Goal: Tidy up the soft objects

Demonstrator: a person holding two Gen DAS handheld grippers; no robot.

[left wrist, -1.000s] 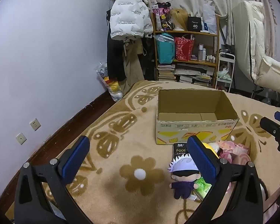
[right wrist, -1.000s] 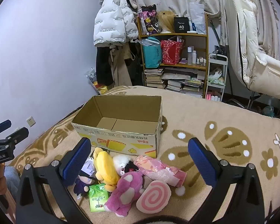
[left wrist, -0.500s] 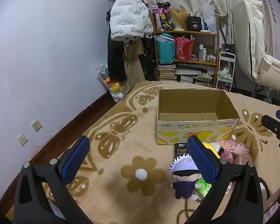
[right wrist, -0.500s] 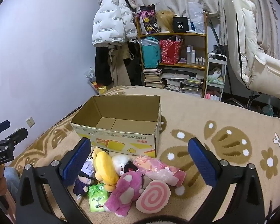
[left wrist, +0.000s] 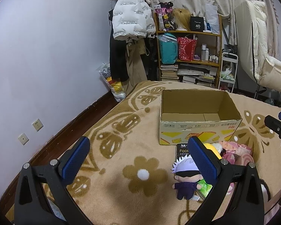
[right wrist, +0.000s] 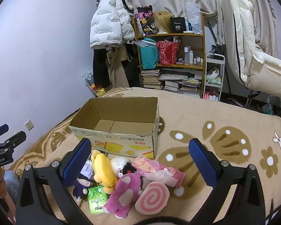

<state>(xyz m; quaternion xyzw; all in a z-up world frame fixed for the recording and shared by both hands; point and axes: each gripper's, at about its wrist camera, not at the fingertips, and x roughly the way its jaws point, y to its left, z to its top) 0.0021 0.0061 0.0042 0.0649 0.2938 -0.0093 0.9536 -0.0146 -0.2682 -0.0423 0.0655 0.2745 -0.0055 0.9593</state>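
a: reference item: cardboard box (right wrist: 119, 123). it sits open-topped on the beige flowered blanket (right wrist: 224, 142), and nothing shows inside it. what surrounds it?

b: beyond the box, a wooden shelf (right wrist: 170, 63) with books, bottles and bags. a white puffer jacket (right wrist: 106, 18) hangs to the shelf's left. a small white cart (right wrist: 214, 75) stands at the shelf's right, and a cream coat (right wrist: 252, 56) is draped further right.

a: obstructions?

b: none between either tool and the box. the soft items lie in one heap touching or just beside the box's near wall.

a: list the heap.

b: yellow plush (right wrist: 103, 166), white-and-black plush (right wrist: 122, 166), pink wrapped bundle (right wrist: 157, 170), magenta bear (right wrist: 125, 195), pink swirl cushion (right wrist: 152, 197), green tissue pack (right wrist: 97, 199), and a white-haired doll (left wrist: 186, 176) at the heap's left end. a black packet (left wrist: 182, 150) lies flat against the box wall.

a: tool states?

b: right gripper (right wrist: 140, 161): fingers spread wide, nothing between them. it hovers over the heap on the near side of the box; the yellow plush sits just inside its left finger and the bear and cushion lie below the gap. left gripper (left wrist: 138, 159): fingers also spread wide, empty, held left of the heap over bare blanket. the doll is partly hidden behind its right finger (left wrist: 202, 159).

a: relation between tools?

b: each shows at the edge of the other's view, well apart, with the heap between them.
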